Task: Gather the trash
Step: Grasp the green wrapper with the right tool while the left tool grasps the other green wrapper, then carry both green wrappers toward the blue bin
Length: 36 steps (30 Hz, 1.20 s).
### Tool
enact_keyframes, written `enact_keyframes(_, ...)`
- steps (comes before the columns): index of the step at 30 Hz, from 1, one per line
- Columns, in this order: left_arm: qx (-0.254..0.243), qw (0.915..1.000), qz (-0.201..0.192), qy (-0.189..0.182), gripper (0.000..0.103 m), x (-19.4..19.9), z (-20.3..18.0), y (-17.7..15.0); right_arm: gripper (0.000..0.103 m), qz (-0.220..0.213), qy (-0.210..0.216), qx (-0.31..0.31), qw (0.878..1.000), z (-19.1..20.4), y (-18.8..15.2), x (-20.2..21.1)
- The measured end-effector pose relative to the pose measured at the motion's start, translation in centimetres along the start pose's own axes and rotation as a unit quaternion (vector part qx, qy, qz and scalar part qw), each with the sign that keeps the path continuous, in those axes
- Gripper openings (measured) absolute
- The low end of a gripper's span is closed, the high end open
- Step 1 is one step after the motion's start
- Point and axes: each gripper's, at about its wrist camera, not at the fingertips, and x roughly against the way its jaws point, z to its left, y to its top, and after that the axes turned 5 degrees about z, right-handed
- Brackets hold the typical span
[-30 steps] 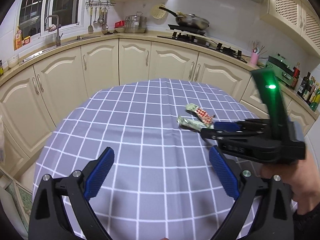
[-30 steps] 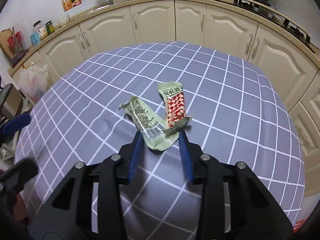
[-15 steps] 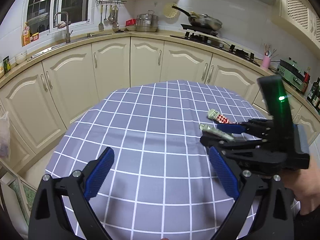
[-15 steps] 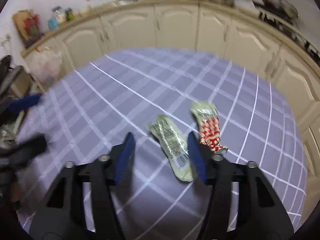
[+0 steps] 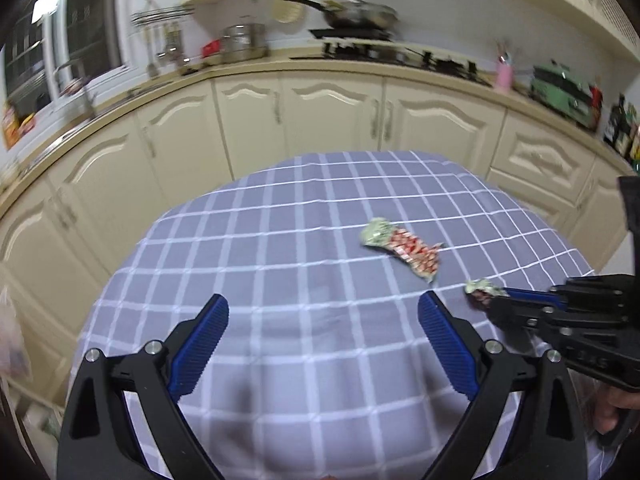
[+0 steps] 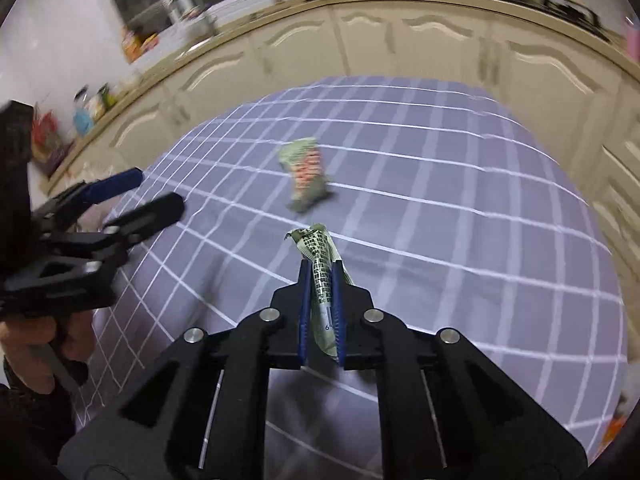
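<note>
Step in hand, as judged: first pickup of the trash run, grasp made. The right gripper (image 6: 320,268) is seen clenched on the green wrapper (image 6: 318,256); the wrapper is pinched flat between both blue pads, its torn end sticking out past the tips toward 12 o'clock, its tail hanging below the pads. In the left wrist view the same wrapper (image 5: 482,290) is seen at the tips of the right gripper (image 5: 490,304) at about 4 o'clock, apparently lifted clear of the table (image 5: 280,240), though contact with the checked cloth cannot be ruled out from the blurred frames. The left gripper (image 5: 324,336) is released: jaws wide apart, nothing between them, only bare cloth ahead. The second piece, a red-and-green wrapper (image 5: 400,246), is left lying flat on the cloth, at roughly 1 o'clock from the left gripper and at 12 o'clock beyond the right one (image 6: 306,178), well apart from both. No bin or bag is identified with certainty; something pale and blurred is visible at 9 o'clock at the frame edge in the left view, too unclear to name. Next move, as judged: the held wrapper is to be carried to a receptacle without the pinch being loosened, or the open left gripper is to be brought forward to 1 o'clock, lowered over the second wrapper, and closed low enough to catch thin foil off the cloth. Risk: thin film may slip out during a fast swing.
</note>
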Motion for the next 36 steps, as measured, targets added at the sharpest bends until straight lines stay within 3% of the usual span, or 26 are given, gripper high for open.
enact_keyframes(5, -0.037, 0.9988, 0.031, 0.013, 0.094, -4.3, -3.3, 2.4, 0.010, -0.024, 0.015, -0.037, 0.999, -2.6, -0.8, 1.7)
enact_keyframes(12, -0.039, 0.9980, 0.049, 0.000, 0.090, -8.1, -5.3, 5.6, 0.010, -0.043, 0.025, -0.062, 0.997, -5.0, -1.4, 3.2)
enact_keyframes(13, -0.033, 0.9974, 0.061, -0.019, 0.080, -8.7, -5.4, 5.7, 0.010, -0.043, 0.024, -0.062, 0.997, -5.0, -1.5, 3.3)
enact_keyframes(16, -0.026, 0.9972, 0.061, -0.034, 0.021, -8.6, -5.2, 5.5, 0.010, -0.045, 0.021, -0.064, 0.997, -5.1, -1.7, 3.6)
enact_keyframes(17, -0.029, 0.9969, 0.061, -0.041, 0.013, -8.4, -5.2, 5.4, 0.010, -0.046, 0.020, -0.065, 0.997, -5.1, -2.0, 3.8)
enact_keyframes(21, -0.037, 0.9949, 0.059, -0.073, 0.011, -7.5, -5.2, 4.2, 0.010, -0.049, 0.017, -0.068, 0.996, -5.0, -2.5, 4.5)
enact_keyframes(28, -0.042, 0.9936, 0.049, -0.093, 0.011, -5.1, -5.2, 2.2, 0.010, -0.059, 0.009, -0.063, 0.996, -4.0, -3.0, 6.3)
enact_keyframes(36, -0.053, 0.9897, 0.005, -0.133, 0.011, 0.9, -7.5, 0.3, 0.010, -0.099, 0.002, -0.071, 0.993, -4.2, -4.4, 10.6)
